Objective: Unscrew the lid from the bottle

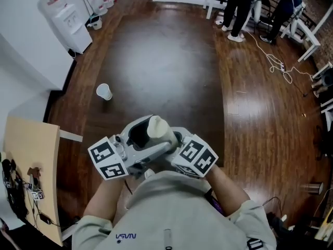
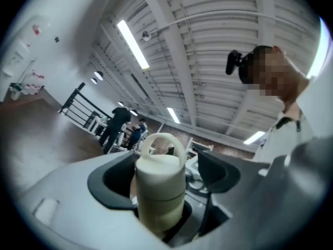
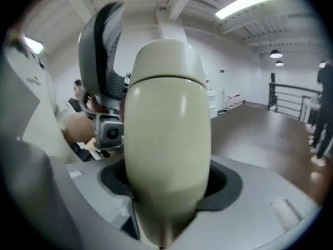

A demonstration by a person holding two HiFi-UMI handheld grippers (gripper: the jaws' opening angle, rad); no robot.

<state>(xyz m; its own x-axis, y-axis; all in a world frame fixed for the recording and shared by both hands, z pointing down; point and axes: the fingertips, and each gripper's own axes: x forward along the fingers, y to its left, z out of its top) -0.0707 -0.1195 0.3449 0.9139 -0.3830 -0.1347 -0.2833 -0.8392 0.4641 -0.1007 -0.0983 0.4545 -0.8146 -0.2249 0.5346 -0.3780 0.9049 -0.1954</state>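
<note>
A cream bottle [image 1: 156, 126] is held in front of the person's chest, between the two grippers. In the left gripper view its lid [image 2: 158, 163] with a loop handle stands between the dark pads [image 2: 110, 184]; a gap shows on the right side, so my left gripper [image 2: 164, 178] is open around it. In the right gripper view the bottle's body [image 3: 167, 139] fills the space between the jaws, and my right gripper [image 3: 169, 186] is shut on it. In the head view the left gripper [image 1: 134, 140] and the right gripper [image 1: 177, 142] sit close together.
A white paper cup [image 1: 104, 91] stands on the dark wooden floor. A water dispenser [image 1: 70, 20] is at the far left wall and a light wooden table [image 1: 28, 160] at the near left. Two people [image 1: 240, 7] stand at the back, with cables [image 1: 278, 64] on the floor nearby.
</note>
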